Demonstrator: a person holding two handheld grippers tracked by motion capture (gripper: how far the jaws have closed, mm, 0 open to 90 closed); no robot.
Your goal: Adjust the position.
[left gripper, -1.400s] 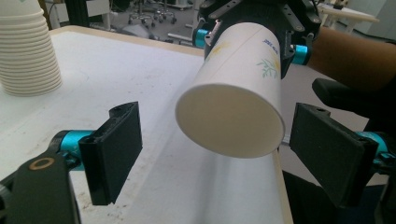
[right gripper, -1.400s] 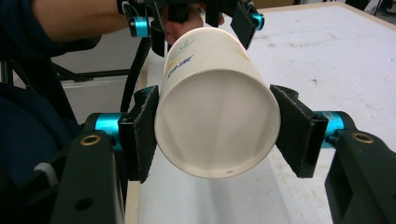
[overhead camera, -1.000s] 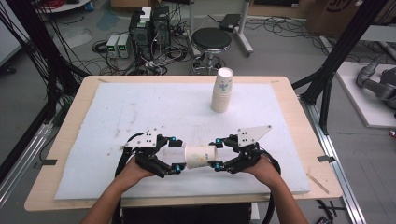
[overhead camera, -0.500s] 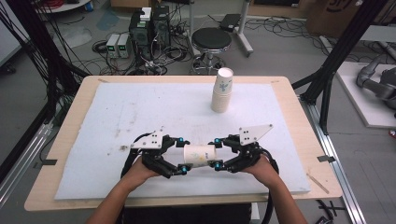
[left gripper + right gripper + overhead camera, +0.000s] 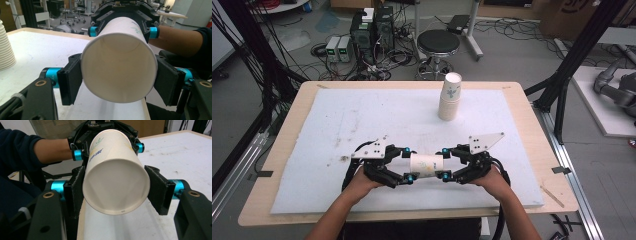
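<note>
A white paper cup (image 5: 427, 166) with a green print lies level just above the white mat, held from both ends. My left gripper (image 5: 408, 165) has its black pads against the sides of the cup's open mouth (image 5: 120, 62); its jaws have just been closing with the cup between them. My right gripper (image 5: 445, 164) is shut on the cup's closed base end (image 5: 116, 182), one pad on each side. In each gripper view the other gripper shows behind the cup, with a forearm in a dark sleeve.
A tall stack of paper cups (image 5: 449, 97) stands upright on the far part of the white mat (image 5: 362, 115), also seen as the ribbed stack (image 5: 5, 50) at the left edge. The wooden table edge (image 5: 532, 125) frames the mat. Stool, cables and computers stand beyond.
The left gripper's jaws have narrowed from wide apart onto the cup's open end. The right gripper and the cup have stayed in place.
</note>
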